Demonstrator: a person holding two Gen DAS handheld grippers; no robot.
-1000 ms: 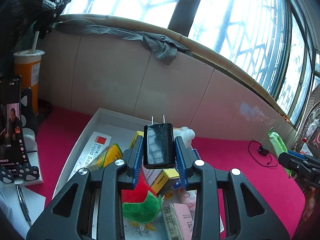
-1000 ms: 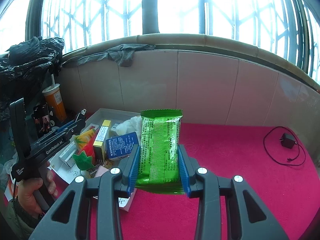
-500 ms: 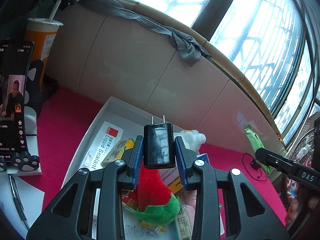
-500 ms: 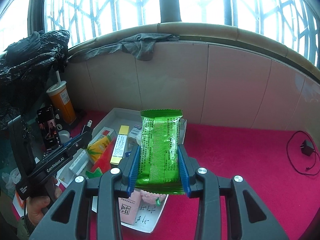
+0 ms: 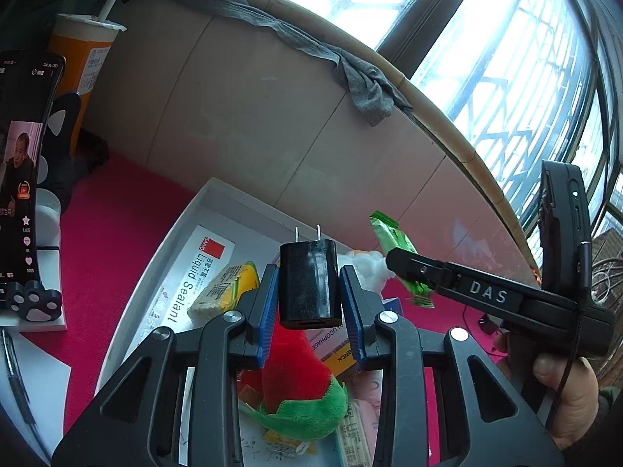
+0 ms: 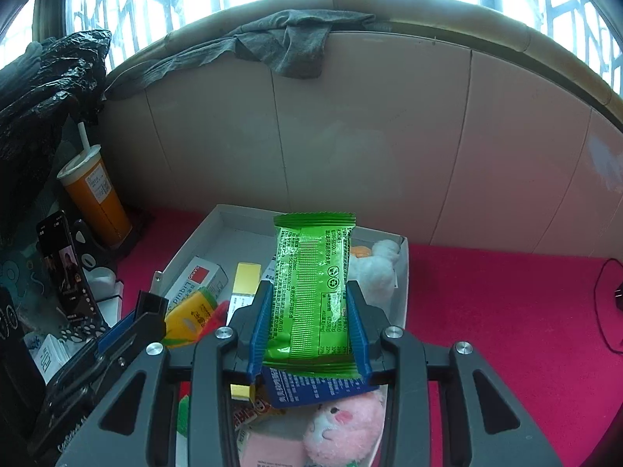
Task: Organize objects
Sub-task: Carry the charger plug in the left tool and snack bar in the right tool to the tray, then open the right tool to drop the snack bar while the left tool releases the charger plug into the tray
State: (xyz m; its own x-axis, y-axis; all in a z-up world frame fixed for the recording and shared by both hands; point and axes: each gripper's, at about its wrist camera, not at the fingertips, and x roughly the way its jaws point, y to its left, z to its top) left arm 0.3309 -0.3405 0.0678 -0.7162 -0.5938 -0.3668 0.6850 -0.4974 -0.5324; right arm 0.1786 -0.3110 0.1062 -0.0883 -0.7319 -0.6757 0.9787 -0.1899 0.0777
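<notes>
- Left wrist view: the black charger plug is being clamped between the blue pads of the left gripper, prongs pointing away, above the white tray.
- Beneath it, inside the tray, a liquid sealant box, a yellow packet and a red and green plush are being seen lying loosely.
- Further right in the same view, the right gripper is being held by a hand, with the green snack packet pinched at its tip over the far right of the tray.
- Right wrist view: the green snack packet is being squeezed upright between the right gripper's pads, above the tray, where a white plush and a pink plush are lying.
- The step in hand is judged to be carrying both items over the tray for stowing; nothing is being released yet.
- The next move is judged to call for lowering each item into a free gap, then widening the jaws; the tray is crowded, so a spot beside the sealant box or by the far wall is probably being sought.
- The tray is being supported by a red cloth surface, backed by a pale tiled wall under barred windows.
- At the left edge an orange drink cup and a phone on a stand are being kept outside the tray; a grey cloth is being draped over the sill.
</notes>
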